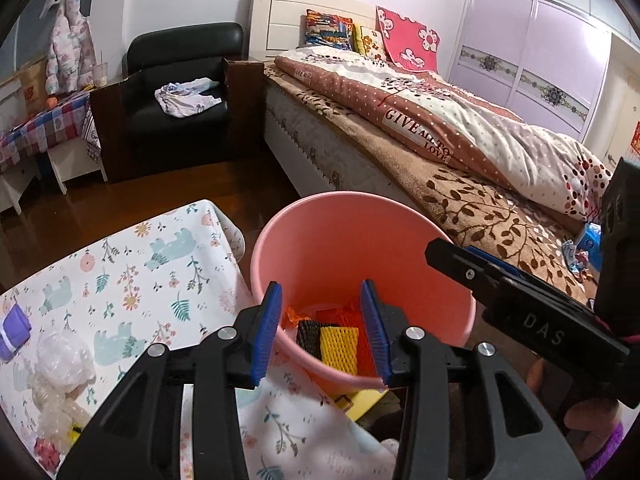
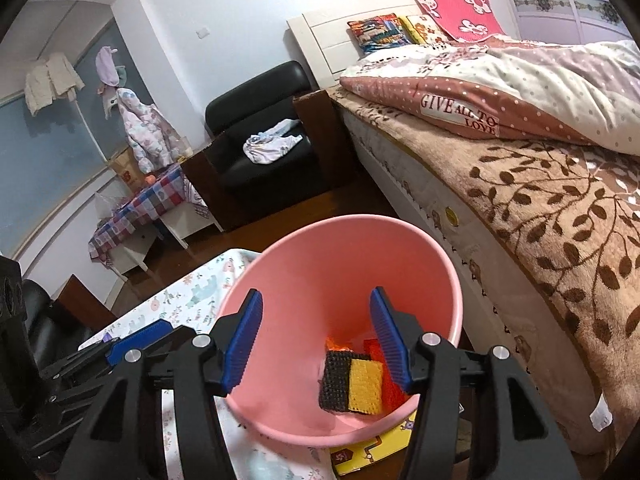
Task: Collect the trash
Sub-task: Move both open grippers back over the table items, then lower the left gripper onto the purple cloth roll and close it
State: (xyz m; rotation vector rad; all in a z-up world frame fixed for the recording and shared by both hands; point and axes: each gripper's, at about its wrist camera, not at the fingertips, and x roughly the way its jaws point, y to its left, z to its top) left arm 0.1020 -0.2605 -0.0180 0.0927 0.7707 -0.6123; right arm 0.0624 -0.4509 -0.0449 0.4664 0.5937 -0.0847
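Both grippers are hovering over the pink bin (image 2: pixel 340 280), which is standing between the bench (image 1: pixel 120 272) and the bed (image 1: pixel 480 208), so anything let go falls straight in. Left gripper (image 1: pixel 322 334): jaws spread, nothing between them. Right gripper (image 2: pixel 316 344): likewise spread and empty. The black-and-yellow foam net (image 2: pixel 352 384) is lying at the bin's bottom with red scraps. Clear wrapping (image 1: pixel 60 368) is still sitting on the bench (probably the next pickup).

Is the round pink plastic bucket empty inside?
No, the round pink plastic bucket holds a black and yellow foam net sleeve and some orange and red netting at its bottom.
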